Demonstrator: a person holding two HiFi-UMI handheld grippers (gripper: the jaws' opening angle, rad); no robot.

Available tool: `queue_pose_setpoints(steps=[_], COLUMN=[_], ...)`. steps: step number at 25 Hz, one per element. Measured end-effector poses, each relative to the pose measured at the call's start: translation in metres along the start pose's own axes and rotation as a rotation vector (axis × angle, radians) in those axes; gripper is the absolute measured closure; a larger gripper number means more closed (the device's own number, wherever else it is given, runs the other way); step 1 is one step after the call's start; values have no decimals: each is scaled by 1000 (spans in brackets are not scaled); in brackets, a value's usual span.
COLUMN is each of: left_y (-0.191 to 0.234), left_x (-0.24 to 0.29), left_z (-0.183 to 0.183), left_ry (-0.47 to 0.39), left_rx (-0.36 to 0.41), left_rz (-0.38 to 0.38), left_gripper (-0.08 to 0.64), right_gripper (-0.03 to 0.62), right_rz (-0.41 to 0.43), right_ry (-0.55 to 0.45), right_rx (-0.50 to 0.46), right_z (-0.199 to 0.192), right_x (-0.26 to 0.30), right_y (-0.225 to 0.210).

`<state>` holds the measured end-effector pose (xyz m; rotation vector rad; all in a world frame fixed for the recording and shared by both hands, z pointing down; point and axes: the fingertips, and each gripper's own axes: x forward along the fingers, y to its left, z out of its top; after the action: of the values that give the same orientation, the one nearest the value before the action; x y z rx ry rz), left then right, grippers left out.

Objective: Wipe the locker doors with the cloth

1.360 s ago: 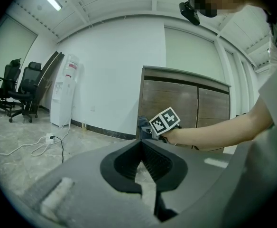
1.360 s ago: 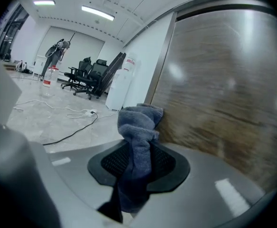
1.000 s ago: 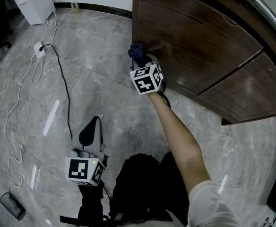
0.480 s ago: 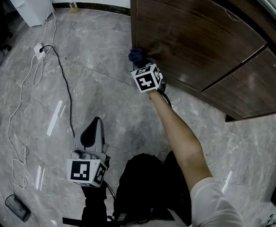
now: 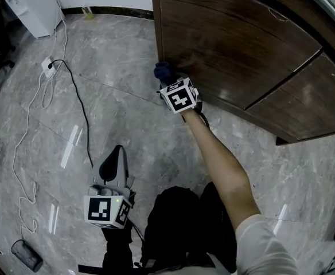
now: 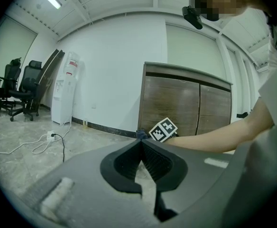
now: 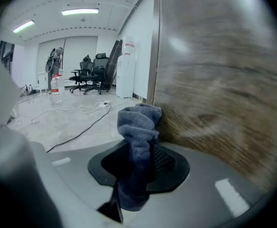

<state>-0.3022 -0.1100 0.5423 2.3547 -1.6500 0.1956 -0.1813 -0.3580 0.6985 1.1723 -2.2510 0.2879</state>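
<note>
Locker doors lie right of the right tongs, so the stroke likely runs rightward. Those tongs clamp the cloth, which touches the left door near its lower-left corner. Left tongs are closed, empty, well apart.

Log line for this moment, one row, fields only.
phase: wipe | right hand-held gripper: shut on blue-grey towelling cloth | cloth: at left edge of dark brown wooden locker door | left hand-held gripper: shut, empty

Cloth against locker door
</note>
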Motion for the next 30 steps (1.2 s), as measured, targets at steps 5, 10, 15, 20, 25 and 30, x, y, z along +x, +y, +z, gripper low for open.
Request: queue_pose_setpoints(steps=[5,10,15,20,25,30], left_y=[-16,-38,-64,-109,-163,-222], left_x=[13,22,26,17,-1,-14], left_z=[-1,5,22,75,174,295], left_ry=[1,0,-7,16,40,30], left_rx=[4,32,59,62,57,75], left_rz=[-29,-49,-36,-45,-97,-166], left_gripper=[560,560,560,560,560,560], right_gripper=[486,486,486,486,486,486], right_rz=[84,146,228,262,259,187], right_ry=[-78,-150,-207,-239,-232,-272], right_rx=[-6,-41,-66,-68,-19,113], right_z=[35,51,69,95,127,179], right_x=[-35,-71,-126,-208,-312,-436], right_y=[12,16,24,14,-1,-38])
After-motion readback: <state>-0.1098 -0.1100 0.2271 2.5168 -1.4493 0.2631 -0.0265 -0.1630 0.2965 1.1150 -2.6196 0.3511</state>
